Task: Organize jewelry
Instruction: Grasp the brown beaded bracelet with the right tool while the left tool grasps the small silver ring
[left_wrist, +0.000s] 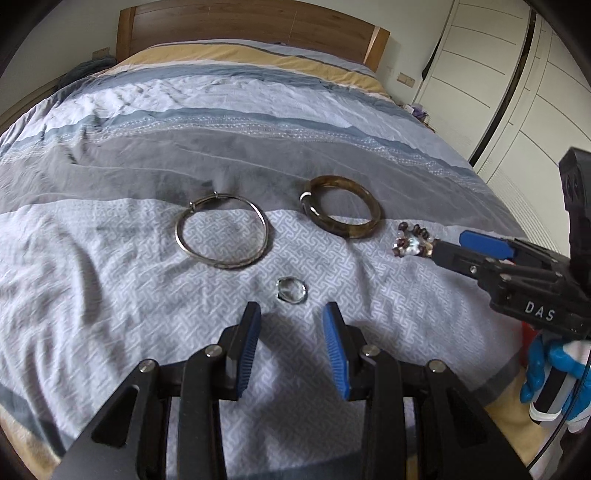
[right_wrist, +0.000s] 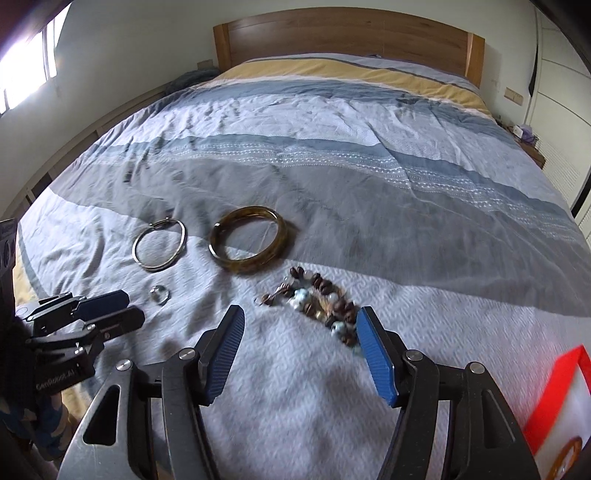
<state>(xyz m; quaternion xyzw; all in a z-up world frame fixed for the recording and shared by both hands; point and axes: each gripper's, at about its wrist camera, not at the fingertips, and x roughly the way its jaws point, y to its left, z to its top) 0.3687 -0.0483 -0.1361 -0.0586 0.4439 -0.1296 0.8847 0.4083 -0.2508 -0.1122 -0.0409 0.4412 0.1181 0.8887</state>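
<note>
Both grippers are black linkage frames with silver pivot screws and ribbed blue pads (left_wrist: 337, 354). The right gripper (left_wrist: 448, 245) bears white letters "DAS". A blue glove (left_wrist: 543, 373) covers the hand holding it

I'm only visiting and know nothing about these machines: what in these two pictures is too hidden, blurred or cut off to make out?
- Beaded bracelet: right wrist view, motion blur smears the beads; the right gripper's finger hides its near end.
- Red-edged box: right wrist view, cut off by the lower right edge; only part of an orange ring inside shows.
- Small ring: left wrist view, too small to tell its details.
- Blue-gloved hand: left wrist view, cut off by the right edge.
</note>
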